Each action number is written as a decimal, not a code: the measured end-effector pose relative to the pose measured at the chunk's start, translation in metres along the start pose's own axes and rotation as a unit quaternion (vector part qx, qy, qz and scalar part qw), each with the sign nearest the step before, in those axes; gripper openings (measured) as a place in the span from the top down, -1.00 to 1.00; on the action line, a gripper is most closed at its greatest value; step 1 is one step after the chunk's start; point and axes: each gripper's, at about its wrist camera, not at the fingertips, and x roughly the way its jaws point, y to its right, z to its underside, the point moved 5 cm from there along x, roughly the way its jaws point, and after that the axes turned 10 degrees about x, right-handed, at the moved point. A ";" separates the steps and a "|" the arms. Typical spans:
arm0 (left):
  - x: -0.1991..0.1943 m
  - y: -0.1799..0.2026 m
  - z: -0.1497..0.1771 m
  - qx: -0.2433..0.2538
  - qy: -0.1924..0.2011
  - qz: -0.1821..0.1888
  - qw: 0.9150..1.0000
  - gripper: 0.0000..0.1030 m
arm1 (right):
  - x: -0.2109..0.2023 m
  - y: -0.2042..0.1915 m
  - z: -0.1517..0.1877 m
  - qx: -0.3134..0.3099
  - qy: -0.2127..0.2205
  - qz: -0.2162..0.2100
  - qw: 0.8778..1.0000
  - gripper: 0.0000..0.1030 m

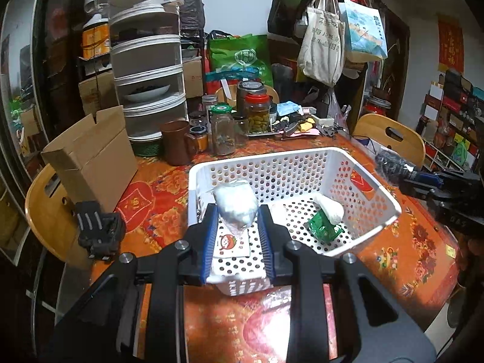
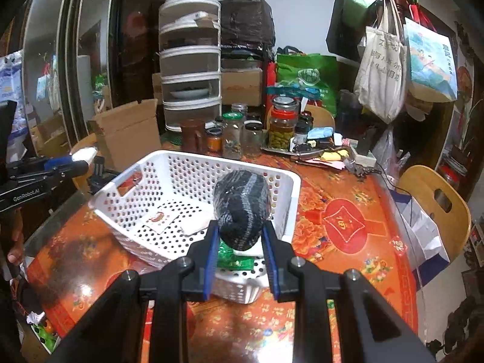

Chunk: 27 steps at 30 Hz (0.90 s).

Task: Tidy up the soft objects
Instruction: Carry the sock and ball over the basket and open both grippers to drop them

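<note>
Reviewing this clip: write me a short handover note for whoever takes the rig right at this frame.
Left gripper: jaws shut on the white wrapped bundle, held above the white basket.
Right gripper: jaws shut on the dark striped rolled sock, also over the basket's near end.
Already in the basket: a green packet, a white roll and a flat white packet with a red logo.
Left to do: lower both held items into the basket and release them. No other loose soft items are clearly visible.

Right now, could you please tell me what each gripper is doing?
Left gripper: closed on the white plastic-wrapped bundle.
Right gripper: closed on the dark striped roll.
</note>
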 end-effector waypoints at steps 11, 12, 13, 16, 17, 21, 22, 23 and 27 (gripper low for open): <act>0.069 -0.004 -0.014 -0.009 -0.046 0.006 0.999 0.52 | 0.054 0.006 -0.009 0.000 -0.051 0.010 0.999 0.49; 0.078 -0.004 -0.011 -0.010 -0.052 0.007 0.999 0.52 | 0.058 0.005 -0.008 0.000 -0.056 0.011 0.998 0.49; 0.085 -0.005 -0.010 -0.010 -0.057 0.005 0.998 0.52 | 0.064 0.005 -0.007 -0.001 -0.062 0.013 0.998 0.49; 0.105 -0.007 -0.007 -0.016 -0.072 0.008 0.997 0.52 | 0.083 0.006 -0.004 -0.004 -0.081 0.021 0.996 0.49; 0.111 -0.007 -0.005 -0.018 -0.076 0.007 0.997 0.52 | 0.087 0.006 -0.002 -0.005 -0.084 0.023 0.996 0.49; 0.127 -0.009 0.002 -0.024 -0.087 0.010 0.996 0.52 | 0.103 0.007 0.003 -0.006 -0.098 0.031 0.995 0.49; 0.132 -0.010 0.004 -0.026 -0.090 0.011 0.996 0.52 | 0.107 0.007 0.004 -0.006 -0.102 0.031 0.994 0.49; 0.134 -0.011 0.006 -0.028 -0.091 0.013 0.995 0.51 | 0.109 0.007 0.005 -0.006 -0.105 0.031 0.994 0.48; 0.134 -0.017 0.009 -0.041 -0.084 0.017 0.995 0.00 | 0.113 0.008 0.006 0.001 -0.109 0.032 0.994 0.42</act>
